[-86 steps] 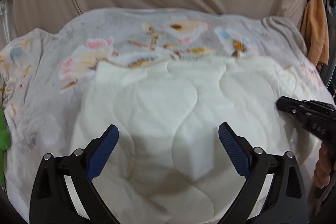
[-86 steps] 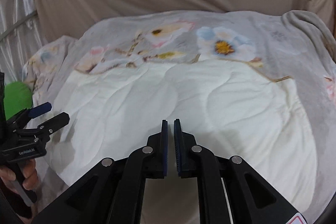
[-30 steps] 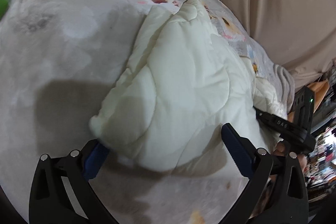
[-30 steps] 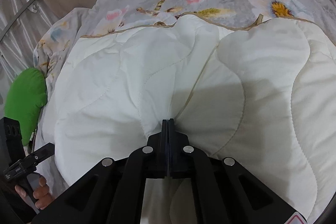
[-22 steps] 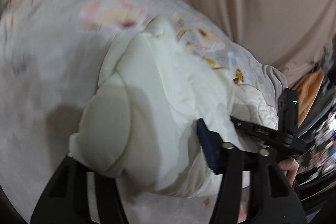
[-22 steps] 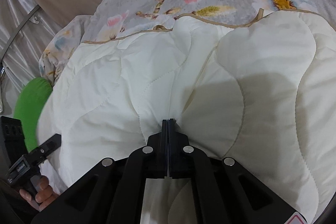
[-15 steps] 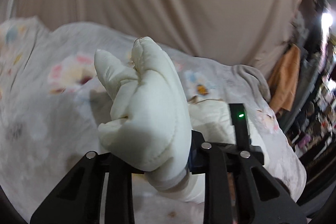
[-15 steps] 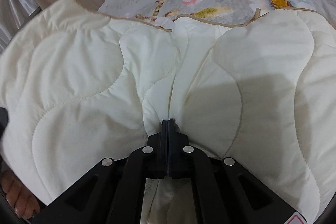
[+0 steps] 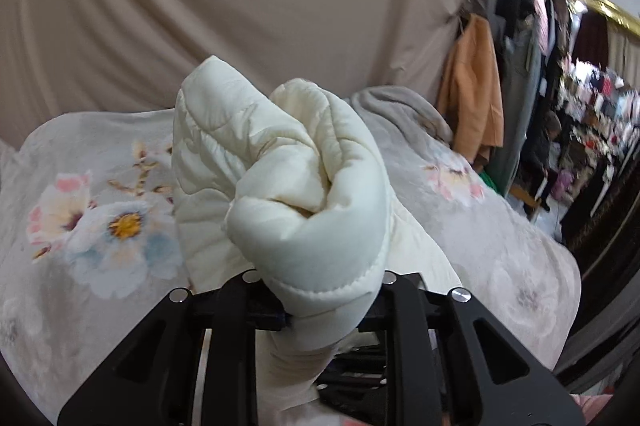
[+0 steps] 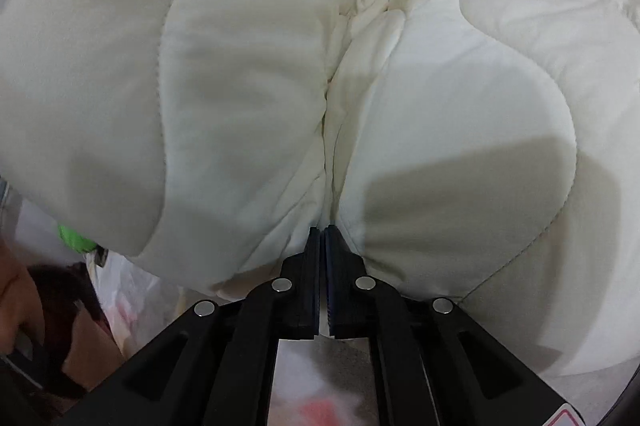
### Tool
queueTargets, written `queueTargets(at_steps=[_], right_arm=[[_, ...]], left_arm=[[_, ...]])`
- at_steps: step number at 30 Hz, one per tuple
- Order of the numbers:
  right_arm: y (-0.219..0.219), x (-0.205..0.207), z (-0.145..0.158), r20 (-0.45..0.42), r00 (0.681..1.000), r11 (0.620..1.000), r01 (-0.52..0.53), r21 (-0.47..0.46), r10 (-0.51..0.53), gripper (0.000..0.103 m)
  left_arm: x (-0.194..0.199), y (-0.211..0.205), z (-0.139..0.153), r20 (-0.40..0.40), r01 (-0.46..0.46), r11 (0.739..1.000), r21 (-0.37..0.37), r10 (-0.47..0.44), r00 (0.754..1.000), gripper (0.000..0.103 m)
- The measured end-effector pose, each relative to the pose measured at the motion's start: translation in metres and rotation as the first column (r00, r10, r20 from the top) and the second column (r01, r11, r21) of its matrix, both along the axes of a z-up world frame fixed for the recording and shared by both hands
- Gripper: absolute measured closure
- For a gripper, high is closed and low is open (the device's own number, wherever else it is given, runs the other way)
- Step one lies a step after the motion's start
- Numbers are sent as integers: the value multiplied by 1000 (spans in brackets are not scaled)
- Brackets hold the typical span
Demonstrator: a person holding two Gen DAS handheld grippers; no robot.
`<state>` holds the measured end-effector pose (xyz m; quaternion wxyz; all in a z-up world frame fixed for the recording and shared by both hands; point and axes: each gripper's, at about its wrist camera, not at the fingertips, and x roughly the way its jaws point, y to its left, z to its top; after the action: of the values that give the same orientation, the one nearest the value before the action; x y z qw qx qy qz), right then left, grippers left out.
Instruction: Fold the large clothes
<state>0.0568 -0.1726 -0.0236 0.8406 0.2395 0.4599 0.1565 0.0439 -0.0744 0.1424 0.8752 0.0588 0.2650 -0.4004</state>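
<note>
A cream quilted garment (image 9: pixel 304 194) lies on a floral bed cover (image 9: pixel 100 218). My left gripper (image 9: pixel 328 306) holds a thick bunched corner of it up in the air. Its jaws are still closing on that bundle, and the fabric hides the pads. In the right wrist view the garment (image 10: pixel 460 98) fills the frame. Its left half (image 10: pixel 160 66) is raised and folding over toward the right half. My right gripper (image 10: pixel 322 230) is shut, pinching the garment's near edge at the crease between the two halves.
A beige curtain (image 9: pixel 240 6) hangs behind the bed. An orange coat (image 9: pixel 472 86) and dark clothes hang at the right, before a cluttered room (image 9: pixel 592 126). A green object (image 10: pixel 76 240) and a person's hand (image 10: pixel 16 306) show under the raised flap.
My left gripper closed on the garment's corner, rolled upright and lifted it. The garment's left half rose and swung over toward the right. The right gripper stayed shut and pushed in closer.
</note>
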Motion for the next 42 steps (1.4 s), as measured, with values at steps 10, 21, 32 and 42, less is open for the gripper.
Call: queueTargets(at_steps=[10,21,32,42], right_arm=[[-46,-73,-4,-30,993,974,115,197,-111,97],[-145,-163,14,6,899,887,430,166,-437,92],[-202,-188,42,104,821,827,553,104,-562,92],[-197,-176,123,395,782,861,505,51,-482,37]], left_arm=[[-6,-113,-43,-25,136,976,172,-134,991,83],[-20,-169,-100,10,129,936,328,-140,990,79],[-50,-180,-96,113,62,926,371,-111,987,45],[-44,-79,-9,101,-108,988,106,97,990,12]])
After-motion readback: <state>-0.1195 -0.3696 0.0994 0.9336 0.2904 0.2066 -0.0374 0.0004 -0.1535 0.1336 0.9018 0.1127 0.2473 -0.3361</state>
